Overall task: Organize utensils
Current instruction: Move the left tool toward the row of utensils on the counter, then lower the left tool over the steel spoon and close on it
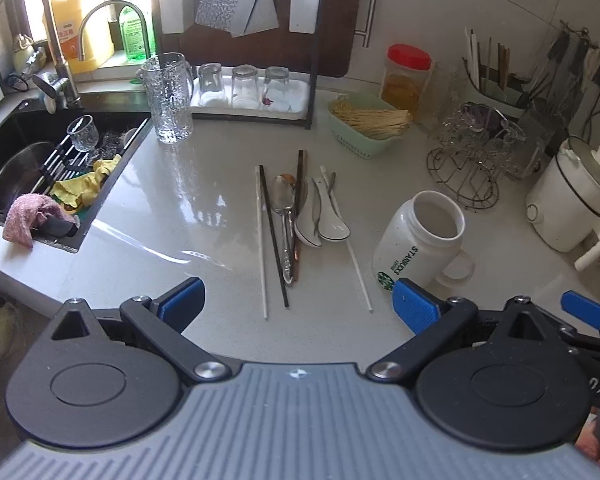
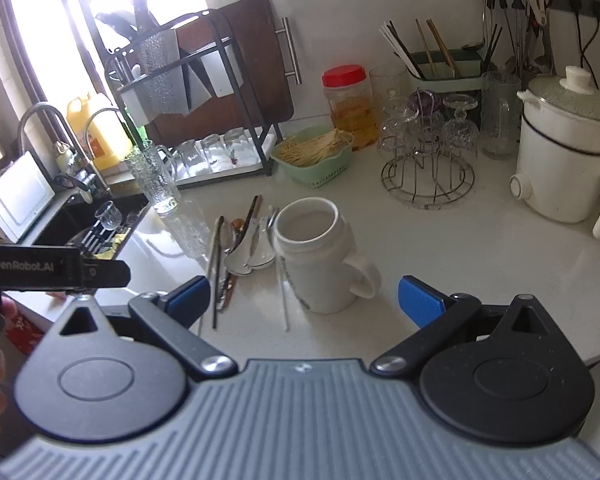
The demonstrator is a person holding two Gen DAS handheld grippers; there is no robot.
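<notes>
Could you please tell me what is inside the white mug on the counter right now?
The white mug looks empty: both views show only its bare pale inner wall, with no utensils standing in it. The very bottom is hidden by the rim, so something small there cannot be ruled out.

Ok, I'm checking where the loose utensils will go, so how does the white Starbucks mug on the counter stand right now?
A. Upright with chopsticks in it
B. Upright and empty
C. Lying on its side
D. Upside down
B: the mug stands upright with its mouth open and nothing inside, while the spoons and chopsticks lie on the counter beside it.
</notes>
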